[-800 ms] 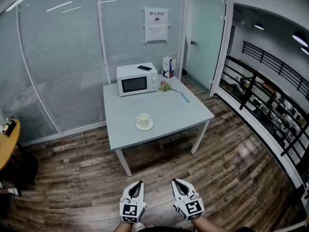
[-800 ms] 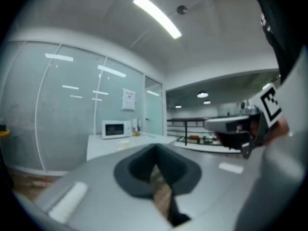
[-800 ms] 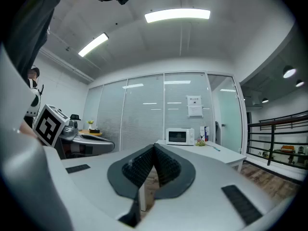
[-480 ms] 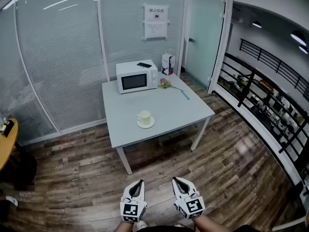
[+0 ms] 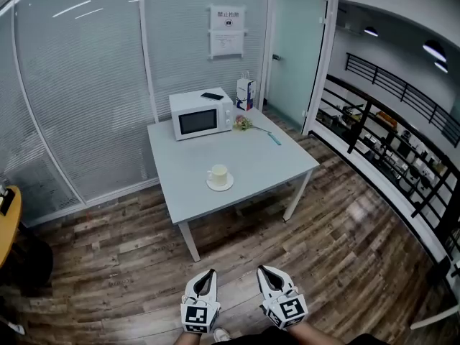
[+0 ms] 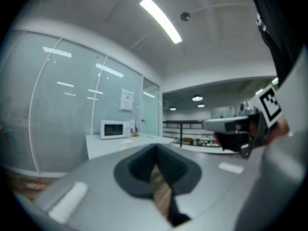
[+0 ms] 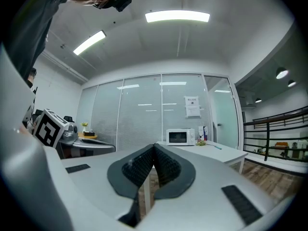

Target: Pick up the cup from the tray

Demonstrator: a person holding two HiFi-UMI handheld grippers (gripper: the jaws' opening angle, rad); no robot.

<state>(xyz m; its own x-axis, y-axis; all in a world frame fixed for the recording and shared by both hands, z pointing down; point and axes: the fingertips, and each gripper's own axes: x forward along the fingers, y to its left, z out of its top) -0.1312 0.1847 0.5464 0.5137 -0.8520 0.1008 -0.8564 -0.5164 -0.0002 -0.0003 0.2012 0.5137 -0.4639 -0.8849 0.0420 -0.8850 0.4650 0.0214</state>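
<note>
Cream cup [image 5: 218,172] upright on small round white tray [image 5: 210,186], mid-frame, on pale grey square table [image 5: 255,160]. White microwave [image 5: 200,115] behind it, toward upper centre. My left gripper [image 5: 208,272] and right gripper [image 5: 263,270] sit at bottom edge over wood floor [image 5: 345,257], well apart from table. Both jaws closed, nothing between them.

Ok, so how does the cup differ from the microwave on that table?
The microwave is a large white box at the far edge of the table; the cup is small, cream and round, nearer the middle. The cup stands on a saucer; the microwave sits straight on the table. Both stand upright.
</note>
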